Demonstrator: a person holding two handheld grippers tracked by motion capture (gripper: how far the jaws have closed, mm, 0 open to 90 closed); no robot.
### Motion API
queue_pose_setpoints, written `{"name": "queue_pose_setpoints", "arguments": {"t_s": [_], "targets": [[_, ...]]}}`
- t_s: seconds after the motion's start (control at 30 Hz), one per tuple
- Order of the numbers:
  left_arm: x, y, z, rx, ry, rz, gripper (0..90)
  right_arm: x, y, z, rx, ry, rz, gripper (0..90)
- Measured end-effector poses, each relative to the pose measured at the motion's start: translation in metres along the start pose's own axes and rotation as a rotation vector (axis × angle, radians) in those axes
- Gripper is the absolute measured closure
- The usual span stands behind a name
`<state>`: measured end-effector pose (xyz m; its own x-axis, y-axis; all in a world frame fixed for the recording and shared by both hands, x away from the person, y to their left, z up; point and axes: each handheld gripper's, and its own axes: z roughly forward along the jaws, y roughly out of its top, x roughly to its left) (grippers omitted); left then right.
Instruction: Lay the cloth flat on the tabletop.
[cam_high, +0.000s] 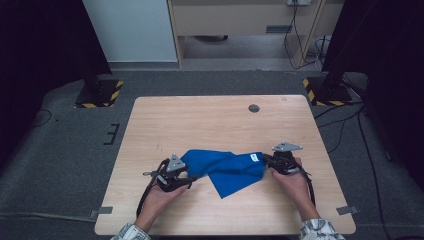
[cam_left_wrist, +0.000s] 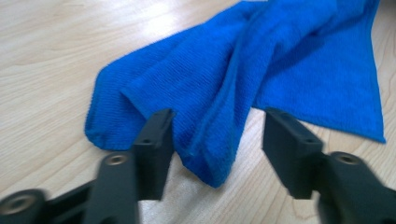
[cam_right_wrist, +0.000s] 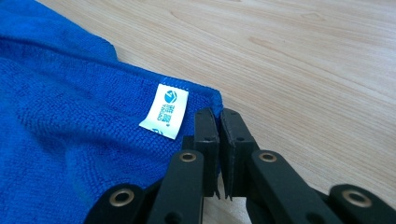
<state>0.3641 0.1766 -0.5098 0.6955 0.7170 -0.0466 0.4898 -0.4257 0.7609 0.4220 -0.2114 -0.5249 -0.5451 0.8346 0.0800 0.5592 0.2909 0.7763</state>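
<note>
Blue cloth (cam_high: 226, 170) bunched at 6 o'clock on the table (cam_high: 210, 120), mid-spread or fold by the looks. Right tool (cam_right_wrist: 218, 119) clamped tight on the labelled corner at 3 o'clock. Left tool (cam_left_wrist: 217, 135) half open around the 9 o'clock fold, not pinching. Next: close there, then pull.

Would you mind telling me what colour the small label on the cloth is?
The label is white with blue print, clearest in the right gripper view.

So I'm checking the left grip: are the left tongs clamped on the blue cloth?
No: in the left gripper view the left tongs stand apart around a fold of the blue cloth, the right-hand jaw clear of it.
</note>
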Motion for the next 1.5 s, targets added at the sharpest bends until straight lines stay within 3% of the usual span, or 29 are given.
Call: {"name": "queue_pose_setpoints", "arguments": {"t_s": [0.13,0.17,0.2,0.33,0.4,0.53,0.67,0.83,1.0,1.13,1.17,1.33,1.5], "targets": [[-0.001,-0.001,0.005,0.020,0.015,0.029,56.3,0.001,0.001,-0.001,-0.005,0.003,-0.003,86.0],[-0.001,-0.001,0.007,0.029,0.017,0.032,63.9,0.001,0.001,-0.001,-0.005,0.003,-0.005,85.9],[-0.001,-0.001,0.008,0.034,0.029,0.039,63.9,0.001,0.001,-0.001,-0.005,0.003,-0.005,85.9],[0.003,0.002,0.006,0.009,0.032,0.029,81.5,0.002,0.001,-0.002,-0.009,0.005,-0.005,85.9],[0.007,0.002,0.003,-0.013,0.043,0.014,85.1,0.002,0.001,-0.002,-0.011,0.007,-0.006,85.8],[0.017,0.001,-0.004,-0.067,0.075,-0.046,84.9,0.004,0.001,-0.001,-0.009,0.007,-0.007,85.4],[0.022,0.001,-0.008,-0.094,0.109,-0.057,86.3,0.006,0.001,-0.001,-0.013,0.018,-0.017,85.5],[0.022,0.000,-0.004,-0.070,0.130,-0.039,86.9,0.011,0.001,0.002,-0.012,0.029,-0.033,81.3],[0.024,-0.001,-0.001,-0.043,0.139,-0.040,86.5,0.013,0.001,0.005,-0.003,0.033,-0.008,66.5],[0.023,-0.002,0.000,-0.034,0.141,-0.035,86.5,0.012,0.001,0.012,0.015,0.008,-0.018,56.1],[0.023,-0.002,0.000,-0.033,0.142,-0.034,86.5,0.011,0.001,0.014,0.019,0.005,0.012,53.8],[0.023,-0.002,0.000,-0.027,0.141,-0.030,86.5,0.012,0.001,0.017,0.033,0.012,0.020,48.0],[0.023,-0.002,0.000,-0.025,0.138,-0.027,86.5,0.020,0.002,0.022,0.041,0.000,-0.023,47.0]]}}
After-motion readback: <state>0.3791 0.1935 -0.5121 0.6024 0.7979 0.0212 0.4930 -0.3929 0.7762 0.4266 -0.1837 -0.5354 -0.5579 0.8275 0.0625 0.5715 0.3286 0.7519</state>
